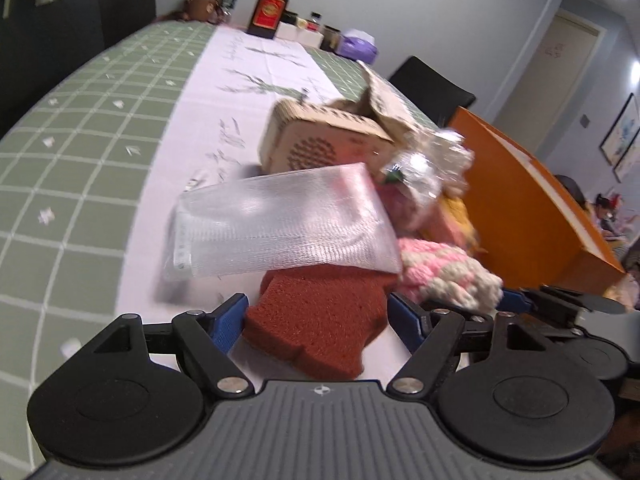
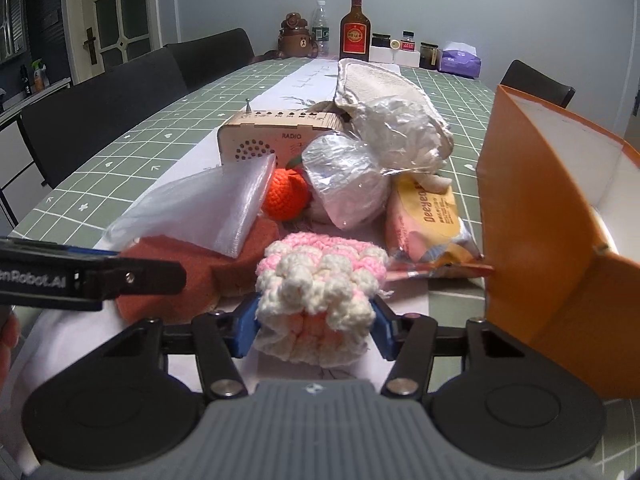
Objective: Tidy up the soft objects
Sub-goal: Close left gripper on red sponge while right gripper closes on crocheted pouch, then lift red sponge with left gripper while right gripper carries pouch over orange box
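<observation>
A red-brown sponge [image 1: 320, 320] lies on the white runner between the jaws of my left gripper [image 1: 316, 316]. The blue pads stand at its two edges without squeezing it. A clear mesh bag [image 1: 280, 224] rests on the sponge's far end. My right gripper [image 2: 315, 328] is shut on a pink and white crochet piece [image 2: 320, 280], whose yarn bulges above the pads. To its left are the sponge [image 2: 176, 256], the mesh bag [image 2: 192, 208] and the left gripper's finger [image 2: 120, 276]. Behind lie an orange crochet ball [image 2: 286, 194] and plastic-wrapped bundles [image 2: 348, 184].
An open orange box [image 2: 532, 208] stands at the right, close to the pile. A snack packet [image 2: 428, 216] leans beside it. A wooden radio [image 2: 264, 136] sits behind the pile. Bottles and jars [image 2: 354, 32] line the table's far end, and dark chairs [image 2: 120, 96] stand along its left side.
</observation>
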Demonstrator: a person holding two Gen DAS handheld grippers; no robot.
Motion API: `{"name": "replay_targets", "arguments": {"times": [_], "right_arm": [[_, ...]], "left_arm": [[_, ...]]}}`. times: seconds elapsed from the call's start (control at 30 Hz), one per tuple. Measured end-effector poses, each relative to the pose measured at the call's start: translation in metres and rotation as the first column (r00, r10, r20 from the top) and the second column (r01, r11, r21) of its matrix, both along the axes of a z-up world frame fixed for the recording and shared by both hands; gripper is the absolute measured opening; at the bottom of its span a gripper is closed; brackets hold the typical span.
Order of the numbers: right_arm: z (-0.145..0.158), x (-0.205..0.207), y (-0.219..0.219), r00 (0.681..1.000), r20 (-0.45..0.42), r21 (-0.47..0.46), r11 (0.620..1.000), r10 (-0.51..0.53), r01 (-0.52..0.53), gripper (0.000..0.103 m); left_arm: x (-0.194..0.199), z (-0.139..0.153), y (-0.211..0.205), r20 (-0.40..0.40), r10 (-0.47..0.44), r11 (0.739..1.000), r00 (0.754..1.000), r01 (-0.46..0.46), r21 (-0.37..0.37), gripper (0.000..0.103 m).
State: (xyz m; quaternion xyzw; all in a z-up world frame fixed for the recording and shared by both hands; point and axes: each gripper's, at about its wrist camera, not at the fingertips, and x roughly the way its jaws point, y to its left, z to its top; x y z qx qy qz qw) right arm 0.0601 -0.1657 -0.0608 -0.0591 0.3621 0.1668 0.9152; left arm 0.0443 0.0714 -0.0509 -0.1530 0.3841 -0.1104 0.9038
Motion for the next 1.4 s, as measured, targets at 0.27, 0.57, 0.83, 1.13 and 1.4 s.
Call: {"name": "replay_targets", "arguments": {"times": [0.27, 0.57, 0.83, 1.13, 1.4], "right_arm": [[0.006, -0.027, -0.016, 1.000, 0.004, 0.001, 1.000, 0.000, 0.000, 0.055], [0.000, -0.043, -0.035, 0.999, 0.011, -0.021, 0.999, -0.034, 0.035, 0.066], [-0.002, -0.046, -0.031, 0.999, 0.020, -0.027, 0.999, -0.038, 0.038, 0.070], [-0.006, -0.046, -0.030, 0.999, 0.039, -0.051, 0.998, -0.027, 0.029, 0.065], [-0.005, -0.047, -0.029, 0.999, 0.038, -0.059, 0.998, -0.029, 0.031, 0.065]], "left_arm": [[-0.021, 0.012, -0.016, 0.030, -0.075, 0.993, 0.997, 0.072, 0.099, 0.094], [-0.024, 0.009, -0.031, 0.057, -0.156, 0.962, 0.986, 0.138, 0.235, 0.101], [-0.017, 0.003, -0.057, -0.001, -0.194, 0.925, 0.981, 0.183, 0.334, 0.103], [-0.014, -0.016, -0.063, -0.030, -0.164, 0.904, 0.986, 0.162, 0.395, 0.103], [-0.012, -0.008, -0.055, -0.022, -0.124, 0.950, 0.992, 0.125, 0.288, 0.081]]}}
